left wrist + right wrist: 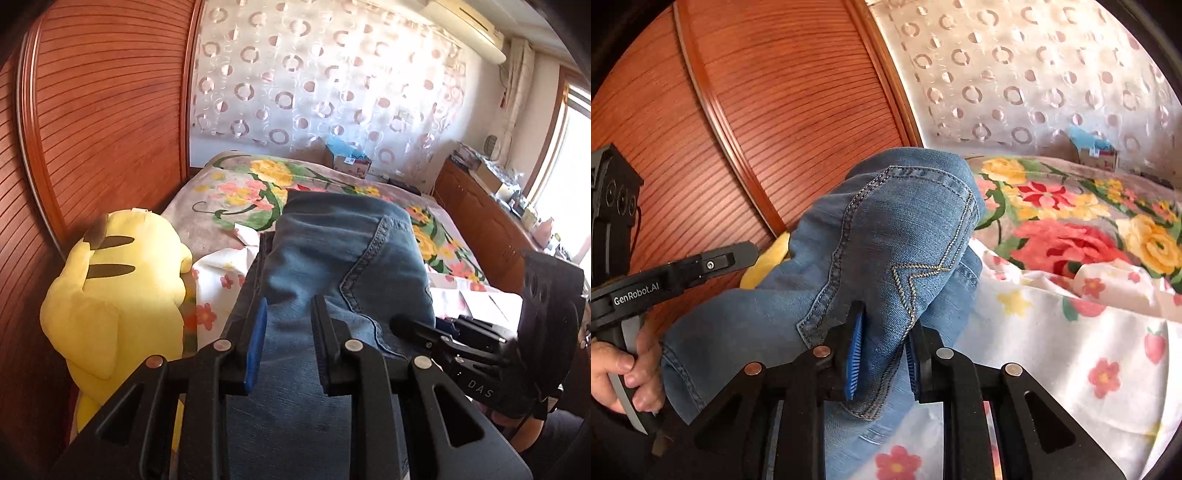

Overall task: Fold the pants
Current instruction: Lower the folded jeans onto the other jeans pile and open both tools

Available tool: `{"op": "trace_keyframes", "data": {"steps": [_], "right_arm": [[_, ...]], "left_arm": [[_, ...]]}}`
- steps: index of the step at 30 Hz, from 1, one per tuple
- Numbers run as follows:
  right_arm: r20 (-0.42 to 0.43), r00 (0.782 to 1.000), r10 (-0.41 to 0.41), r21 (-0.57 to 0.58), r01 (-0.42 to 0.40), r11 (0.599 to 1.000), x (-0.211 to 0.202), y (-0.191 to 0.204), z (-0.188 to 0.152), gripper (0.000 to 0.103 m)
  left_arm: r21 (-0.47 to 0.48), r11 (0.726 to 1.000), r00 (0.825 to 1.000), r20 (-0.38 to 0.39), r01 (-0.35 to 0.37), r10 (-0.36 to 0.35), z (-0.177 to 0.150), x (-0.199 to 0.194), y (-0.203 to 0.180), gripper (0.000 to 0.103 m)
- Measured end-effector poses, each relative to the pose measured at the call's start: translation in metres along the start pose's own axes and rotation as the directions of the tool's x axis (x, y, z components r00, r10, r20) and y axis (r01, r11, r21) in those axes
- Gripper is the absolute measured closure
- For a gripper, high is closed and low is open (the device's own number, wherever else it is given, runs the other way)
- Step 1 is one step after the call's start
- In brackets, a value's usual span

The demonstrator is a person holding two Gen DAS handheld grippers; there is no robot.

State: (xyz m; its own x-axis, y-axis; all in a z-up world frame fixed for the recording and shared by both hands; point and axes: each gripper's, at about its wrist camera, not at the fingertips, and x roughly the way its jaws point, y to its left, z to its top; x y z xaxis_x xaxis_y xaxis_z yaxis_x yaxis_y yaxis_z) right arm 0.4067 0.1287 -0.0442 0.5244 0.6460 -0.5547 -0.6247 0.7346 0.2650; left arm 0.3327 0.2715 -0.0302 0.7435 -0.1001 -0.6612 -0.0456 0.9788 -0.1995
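Blue denim pants (332, 258) are lifted above the bed and drape forward over both grippers. My left gripper (290, 317) is shut on the pants, denim filling the gap between its blue-padded fingers. My right gripper (886, 328) is shut on the pants (886, 229) beside a stitched back pocket. In the left wrist view the right gripper's body shows at the right. In the right wrist view the left gripper's body shows at the left, held by a hand (624, 376). The rest of the pants hangs out of sight below.
A bed with a floral blanket (258, 192) and a white flowered sheet (1071, 332) lies ahead. A yellow plush toy (118, 295) sits at the left by the wooden headboard (103, 122). A wooden cabinet (480, 214) with clutter stands right. A circle-patterned curtain (325, 74) hangs behind.
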Motion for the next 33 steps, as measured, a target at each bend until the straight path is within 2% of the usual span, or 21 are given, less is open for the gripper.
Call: {"op": "trace_keyframes", "data": {"steps": [6, 9, 13, 17, 21, 24, 27, 32, 33], "right_arm": [[-0.02, 0.999, -0.041, -0.055, 0.04, 0.998, -0.015, -0.009, 0.012, 0.07], [0.031, 0.998, -0.064, -0.087, 0.066, 0.994, -0.042, -0.018, 0.011, 0.07], [0.098, 0.995, 0.003, -0.116, 0.009, 0.993, -0.06, -0.013, 0.025, 0.07], [0.1, 0.995, 0.021, -0.172, -0.003, 0.985, -0.049, -0.001, 0.042, 0.07], [0.021, 0.999, -0.032, -0.157, 0.035, 0.987, -0.005, -0.014, 0.054, 0.07], [-0.049, 0.997, -0.06, -0.122, 0.053, 0.991, 0.017, -0.035, 0.055, 0.07], [-0.039, 0.997, -0.06, -0.114, 0.056, 0.992, 0.012, -0.036, 0.053, 0.07], [-0.007, 0.998, -0.057, -0.084, 0.056, 0.995, -0.013, -0.03, 0.048, 0.07], [-0.005, 0.999, -0.048, -0.081, 0.047, 0.996, -0.02, -0.027, 0.044, 0.07]], "left_arm": [[0.024, 1.0, 1.0, -0.001, 0.002, -0.002, -0.011, -0.013, -0.009, 0.078], [0.029, 1.0, 1.0, 0.003, 0.008, -0.008, -0.02, -0.02, -0.011, 0.078], [0.045, 0.999, 1.0, 0.006, -0.009, 0.009, -0.031, -0.025, -0.017, 0.078], [0.05, 0.998, 0.999, -0.012, -0.032, 0.033, -0.04, -0.022, -0.02, 0.078], [0.058, 0.996, 0.997, -0.026, -0.071, 0.073, -0.05, -0.013, -0.019, 0.071], [0.052, 0.996, 0.997, -0.024, -0.066, 0.067, -0.055, -0.011, -0.019, 0.066], [0.05, 0.996, 0.997, -0.02, -0.071, 0.072, -0.054, -0.013, -0.021, 0.056], [0.067, 0.993, 0.995, -0.02, -0.099, 0.101, -0.051, -0.018, -0.028, 0.051], [0.067, 0.993, 0.995, -0.017, -0.095, 0.097, -0.05, -0.021, -0.029, 0.045]]}}
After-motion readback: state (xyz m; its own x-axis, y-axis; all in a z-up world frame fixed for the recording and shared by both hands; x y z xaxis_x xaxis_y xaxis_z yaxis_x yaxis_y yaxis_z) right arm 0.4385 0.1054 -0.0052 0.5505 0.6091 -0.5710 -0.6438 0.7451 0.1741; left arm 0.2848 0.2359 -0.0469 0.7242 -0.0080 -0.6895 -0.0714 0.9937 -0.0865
